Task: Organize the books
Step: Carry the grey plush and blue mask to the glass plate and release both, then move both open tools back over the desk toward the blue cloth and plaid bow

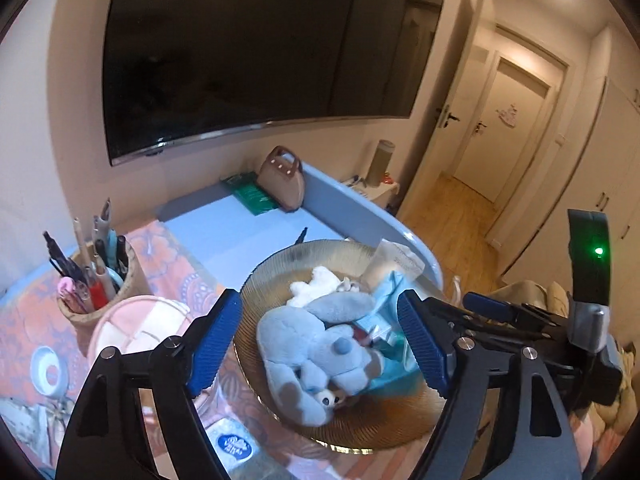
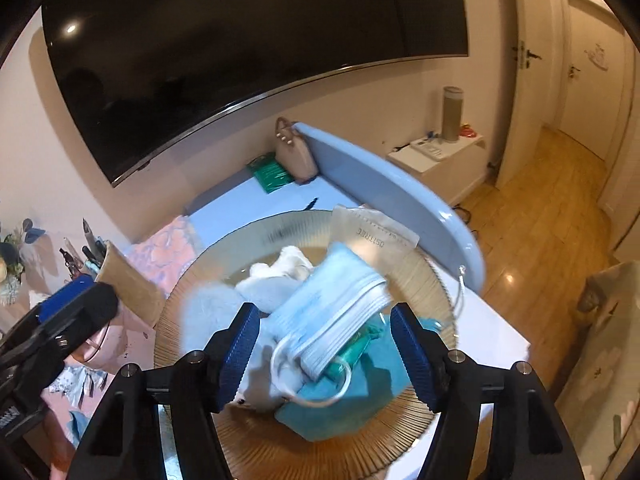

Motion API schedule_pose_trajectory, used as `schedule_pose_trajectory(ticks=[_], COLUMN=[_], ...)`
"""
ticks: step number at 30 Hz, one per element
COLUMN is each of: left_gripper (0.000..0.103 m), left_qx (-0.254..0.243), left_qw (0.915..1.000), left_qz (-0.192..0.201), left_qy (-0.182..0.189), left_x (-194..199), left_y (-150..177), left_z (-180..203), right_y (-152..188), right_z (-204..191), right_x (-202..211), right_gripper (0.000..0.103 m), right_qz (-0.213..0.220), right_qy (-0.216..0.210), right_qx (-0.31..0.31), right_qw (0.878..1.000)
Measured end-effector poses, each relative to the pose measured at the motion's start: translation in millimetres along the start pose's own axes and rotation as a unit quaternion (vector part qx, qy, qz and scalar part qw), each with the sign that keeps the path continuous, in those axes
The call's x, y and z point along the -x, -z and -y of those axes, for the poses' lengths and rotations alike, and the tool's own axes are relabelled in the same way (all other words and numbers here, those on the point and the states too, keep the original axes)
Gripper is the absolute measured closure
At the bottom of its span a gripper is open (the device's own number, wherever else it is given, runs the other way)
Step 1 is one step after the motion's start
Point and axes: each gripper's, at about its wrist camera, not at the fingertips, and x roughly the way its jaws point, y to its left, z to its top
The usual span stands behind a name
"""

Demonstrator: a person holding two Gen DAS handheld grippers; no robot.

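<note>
Left wrist view: left claw [image 1: 320, 340] spread wide, empty, above amber glass plate [image 1: 276, 268] holding grey plush toy [image 1: 312, 352]; green book [image 1: 250, 194] flat at counter's far end, beside brown handbag [image 1: 280, 180], under dark TV [image 1: 256, 52].

Right wrist view: right claw [image 2: 324, 354] wide, empty, over face masks [image 2: 336, 308] on plate [image 2: 420, 280]; green book [image 2: 272, 174] well beyond, by handbag [image 2: 294, 152].

Grey plush toy [image 2: 208, 320] motion-blurred.

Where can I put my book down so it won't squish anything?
Bare room: the blue desk surface between the pen cup, the green packet and the gold tray. Crowded: the tray holds a plush toy and face masks.
</note>
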Motion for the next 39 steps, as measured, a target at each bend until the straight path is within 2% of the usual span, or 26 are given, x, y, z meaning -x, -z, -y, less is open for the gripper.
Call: schedule_pose_trajectory(ticks=[3, 7, 12, 15, 18, 20, 26, 32, 35, 39], left_gripper=[0.024, 0.024, 0.024, 0.024, 0.024, 0.024, 0.024, 0.022, 0.022, 0.022], left_qx=[-0.005, -0.005, 0.018, 0.034, 0.051, 0.073, 0.134, 0.17, 0.181, 0.175], left_qw=[0.9998, 0.9992, 0.9983, 0.9954, 0.9889, 0.9822, 0.9642, 0.9596, 0.9621, 0.9697], left_qz=[0.016, 0.039, 0.055, 0.074, 0.099, 0.117, 0.143, 0.12, 0.098, 0.063], left_qy=[0.007, 0.0, -0.01, -0.049, -0.098, -0.128, -0.178, -0.19, -0.179, -0.159], left_x=[23.8, 65.9, 124.2, 170.9, 219.5, 253.1, 319.2, 325.5, 313.7, 288.5], left_y=[-0.9, 6.8, 22.3, 35.4, 52.0, 64.8, 102.5, 147.8, 163.3, 181.8], left_z=[-8.6, -23.2, -56.6, -85.0, -114.5, -137.7, -195.0, -235.1, -250.4, -256.6], right_y=[3.9, 10.5, 23.0, 36.1, 49.9, 61.0, 88.9, 120.3, 132.1, 137.7], right_z=[-1.9, -23.7, -65.7, -101.9, -140.3, -167.4, -238.2, -295.9, -316.7, -335.6], right_x=[15.6, 36.1, 57.7, 74.4, 87.9, 95.2, 103.8, 91.6, 79.5, 60.2], right_gripper=[0.037, 0.036, 0.037, 0.036, 0.036, 0.036, 0.034, 0.031, 0.031, 0.031], right_qz=[0.012, 0.029, 0.044, 0.053, 0.058, 0.063, 0.059, 0.041, 0.026, 0.008], right_qy=[-0.005, 0.0, -0.034, -0.071, -0.108, -0.118, -0.158, -0.177, -0.171, -0.165], right_qx=[0.0, 0.028, 0.061, 0.091, 0.125, 0.151, 0.203, 0.24, 0.255, 0.257], right_qw=[1.0, 0.999, 0.997, 0.992, 0.985, 0.98, 0.965, 0.954, 0.951, 0.952])
